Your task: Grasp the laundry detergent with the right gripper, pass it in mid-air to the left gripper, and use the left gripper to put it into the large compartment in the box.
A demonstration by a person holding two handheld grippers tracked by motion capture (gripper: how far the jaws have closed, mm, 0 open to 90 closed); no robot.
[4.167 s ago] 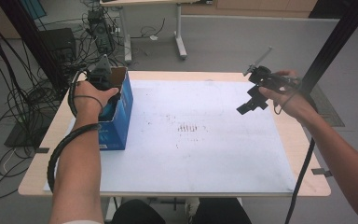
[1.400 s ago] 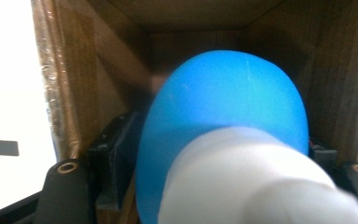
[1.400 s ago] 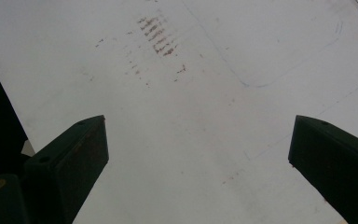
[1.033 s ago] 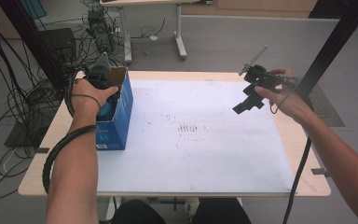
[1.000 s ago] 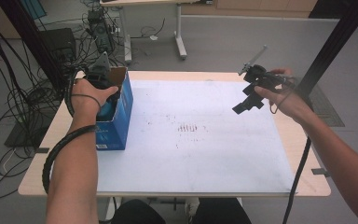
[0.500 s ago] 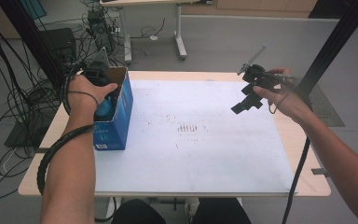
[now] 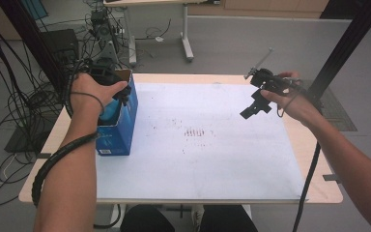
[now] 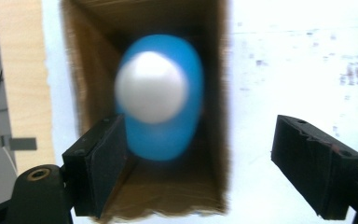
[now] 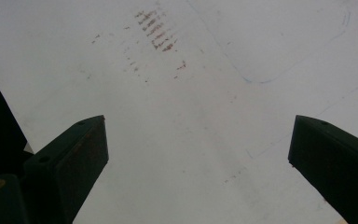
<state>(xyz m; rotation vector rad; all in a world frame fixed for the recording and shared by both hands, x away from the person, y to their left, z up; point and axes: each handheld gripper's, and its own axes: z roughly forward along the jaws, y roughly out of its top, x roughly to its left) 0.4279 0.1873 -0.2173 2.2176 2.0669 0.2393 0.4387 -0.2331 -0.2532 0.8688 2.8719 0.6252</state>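
Hands work at the left of the frame: the left tool [image 8: 200,172], jaws just opening, has let go of the blue bottle with a white cap [image 8: 161,105] inside the tall blue cardboard box [image 7: 121,123]. Right tool [image 7: 257,105] waits open, holding nothing.

Both grippers are black with blocky jaws, black cables trail along bare forearms, and no sleeves show.
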